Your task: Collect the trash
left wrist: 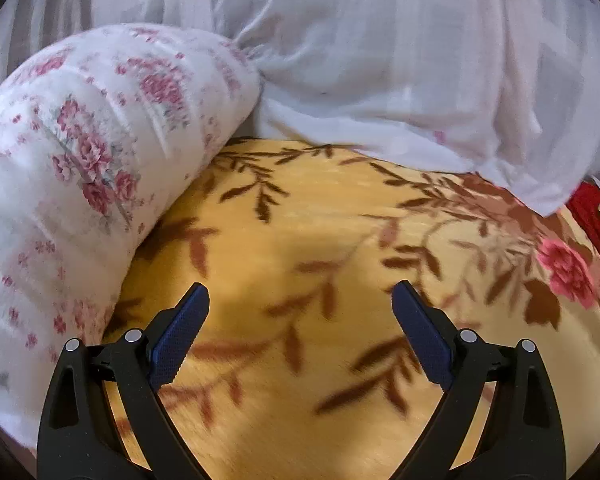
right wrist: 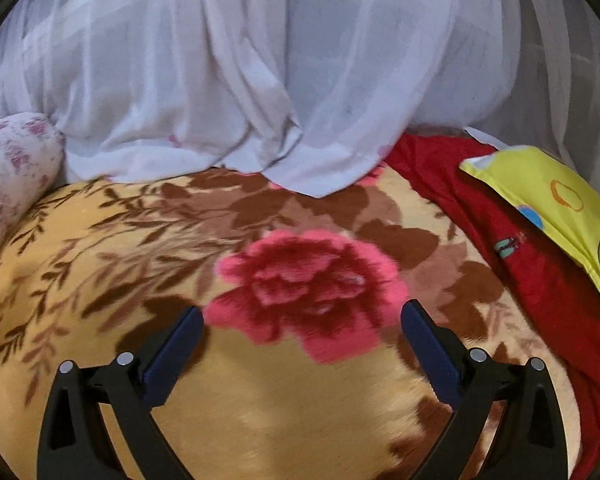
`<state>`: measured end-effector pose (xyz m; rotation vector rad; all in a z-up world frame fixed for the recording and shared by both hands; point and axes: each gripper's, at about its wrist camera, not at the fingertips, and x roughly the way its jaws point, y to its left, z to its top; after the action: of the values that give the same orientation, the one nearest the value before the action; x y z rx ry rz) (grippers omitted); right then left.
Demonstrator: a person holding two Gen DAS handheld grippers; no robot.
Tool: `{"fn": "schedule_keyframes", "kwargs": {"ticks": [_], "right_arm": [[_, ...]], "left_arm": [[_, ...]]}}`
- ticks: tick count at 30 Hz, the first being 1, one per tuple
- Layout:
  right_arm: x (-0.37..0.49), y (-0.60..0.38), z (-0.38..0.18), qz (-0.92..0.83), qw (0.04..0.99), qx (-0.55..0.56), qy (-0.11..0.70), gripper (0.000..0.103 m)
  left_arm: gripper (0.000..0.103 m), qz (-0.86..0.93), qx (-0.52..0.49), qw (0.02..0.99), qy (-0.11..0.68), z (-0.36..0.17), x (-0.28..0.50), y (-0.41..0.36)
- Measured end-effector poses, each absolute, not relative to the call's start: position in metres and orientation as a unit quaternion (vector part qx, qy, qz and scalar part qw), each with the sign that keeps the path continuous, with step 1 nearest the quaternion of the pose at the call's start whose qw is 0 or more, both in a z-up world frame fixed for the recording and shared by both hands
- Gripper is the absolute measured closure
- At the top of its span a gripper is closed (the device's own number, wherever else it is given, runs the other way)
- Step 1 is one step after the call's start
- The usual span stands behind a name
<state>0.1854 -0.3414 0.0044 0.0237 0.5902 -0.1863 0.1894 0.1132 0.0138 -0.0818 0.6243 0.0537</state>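
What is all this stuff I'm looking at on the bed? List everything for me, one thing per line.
Blanket: one, golden yellow with brown leaves and a big pink flower, spread across the bed under both grippers.
Bolster pillow: one, white with small pink flowers, lying along the left edge.
Sheer curtain: one, white, hanging at the back, its hem resting on the blanket.
Red cloth: one, red, at the right side.
Yellow pillow: one, yellow with coloured circles, on the red cloth.
Trash: none that I can see.
Left gripper: black with blue pads, open, empty.
Right gripper: same, open, empty.

Plush blanket (right wrist: 260, 400); sheer curtain (right wrist: 260, 80); matt tongs (left wrist: 300, 300).
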Motion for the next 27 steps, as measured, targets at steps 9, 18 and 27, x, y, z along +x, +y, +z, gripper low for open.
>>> {"fn": "schedule_keyframes", "kwargs": {"ticks": [9, 18, 27], "right_arm": [[0.196, -0.349, 0.016, -0.081, 0.956, 0.056, 0.276, 0.006], [0.203, -0.326, 0.032, -0.069, 0.966, 0.063, 0.241, 0.006], [0.214, -0.33, 0.011, -0.09, 0.961, 0.064, 0.253, 0.006]], "left_arm": [[0.013, 0.023, -0.081, 0.958, 0.276, 0.029, 0.204, 0.122], [0.013, 0.03, -0.049, 0.972, 0.227, 0.05, 0.234, 0.092], [0.013, 0.049, -0.029, 0.97, 0.237, 0.027, 0.248, 0.094]]}}
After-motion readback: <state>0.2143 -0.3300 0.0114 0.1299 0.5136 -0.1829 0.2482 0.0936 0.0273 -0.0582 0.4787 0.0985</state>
